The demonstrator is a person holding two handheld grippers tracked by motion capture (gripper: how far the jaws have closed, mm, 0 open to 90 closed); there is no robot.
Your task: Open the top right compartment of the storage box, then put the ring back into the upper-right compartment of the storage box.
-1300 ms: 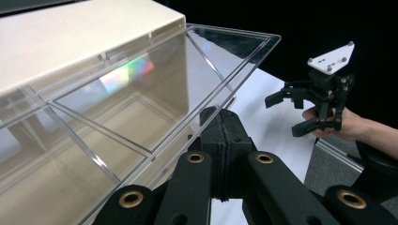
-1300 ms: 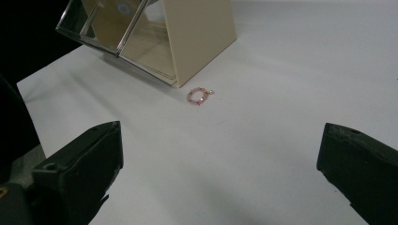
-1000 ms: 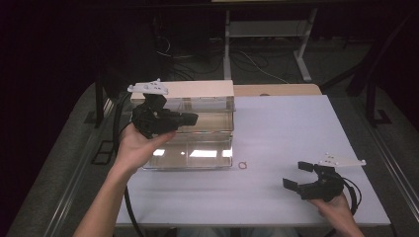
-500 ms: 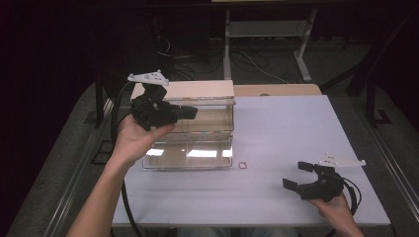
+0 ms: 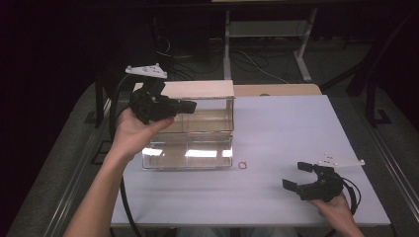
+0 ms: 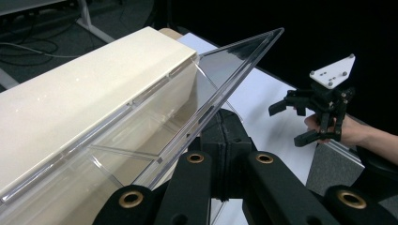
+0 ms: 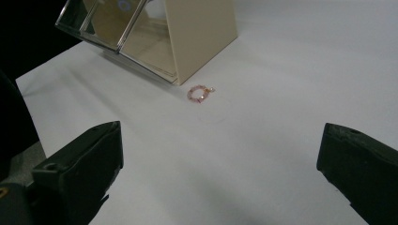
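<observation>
Left tool (image 5: 190,105) is clenched on the clear hinged lid (image 6: 220,89) of the acrylic box (image 5: 197,143), gripping its free edge with the panel tilted up off the box; the box stands at the back left of the bench (image 5: 276,133), its cream top strip (image 5: 197,89) along the far side.

Right tool (image 5: 300,176) rests low at the front right of the bench, jaws spread wide, nothing between them; in the right gripper view the two black jaws frame bare white surface.

Small pink beaded ring (image 5: 242,165) lies flat on the bench just beside the box's front right corner, apart from both tools (it looks like the thing meant for the box).

Judgement: the step in hand is opening the box; the ring is not yet picked up.

To do it well: keep the lid pinched near its edge and swing it along the hinge's arc rather than pulling straight up, or the light box may lift or slide; hold it well open so the right tool has room; approach the ring from above, jaws straddling it, closing gently; thin and flat, it may skid away.
</observation>
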